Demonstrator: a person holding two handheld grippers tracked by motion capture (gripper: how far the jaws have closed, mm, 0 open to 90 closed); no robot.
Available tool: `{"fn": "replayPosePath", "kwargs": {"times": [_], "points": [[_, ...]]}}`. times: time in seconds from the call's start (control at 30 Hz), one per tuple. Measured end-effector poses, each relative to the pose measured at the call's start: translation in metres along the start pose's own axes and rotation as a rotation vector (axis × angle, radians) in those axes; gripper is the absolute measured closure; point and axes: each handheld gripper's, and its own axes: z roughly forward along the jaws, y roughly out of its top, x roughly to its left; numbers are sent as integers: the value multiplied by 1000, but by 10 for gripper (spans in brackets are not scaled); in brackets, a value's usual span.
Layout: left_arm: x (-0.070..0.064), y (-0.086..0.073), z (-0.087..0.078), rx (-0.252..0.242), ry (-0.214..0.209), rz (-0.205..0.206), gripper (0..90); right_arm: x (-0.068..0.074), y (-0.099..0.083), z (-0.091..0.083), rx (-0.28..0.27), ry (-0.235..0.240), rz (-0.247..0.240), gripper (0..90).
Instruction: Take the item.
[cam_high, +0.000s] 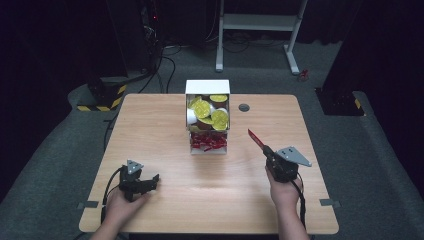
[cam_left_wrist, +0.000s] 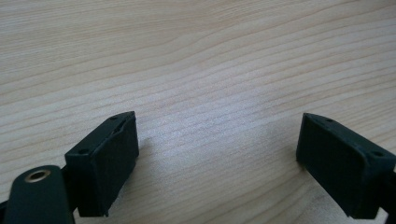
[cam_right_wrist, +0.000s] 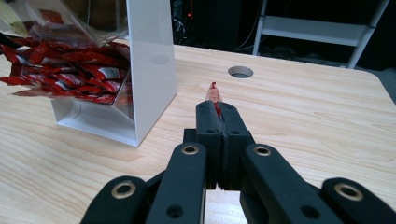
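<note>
— What are the grippers doing?
— The right gripper (cam_right_wrist: 219, 103) has its jaws pressed together on a red packet (cam_right_wrist: 213, 92), held above the table (cam_high: 165, 120) to the right of the white box (cam_high: 207, 88).
— And the left?
— The left gripper (cam_left_wrist: 217, 154) has its jaws wide apart, holding nothing, low over bare wood.
— What's in the box?
— Yellow-lidded cups (cam_high: 209, 114) above, red packets (cam_high: 208, 142) below.

Red packet (cam_high: 255, 138) – black claw (cam_high: 263, 148) – white box (cam_high: 207, 86)
</note>
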Motion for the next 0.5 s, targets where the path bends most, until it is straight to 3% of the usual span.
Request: {"fn": "replayPosePath", "kwargs": {"times": [0.3,0.5], "points": [[-1,0,0,-5,2,-5,134,-13,10,17,27,-6,24,894],[0,0,0,-2,4,3,135,-15,18,21,33,-44,-1,893]]}}
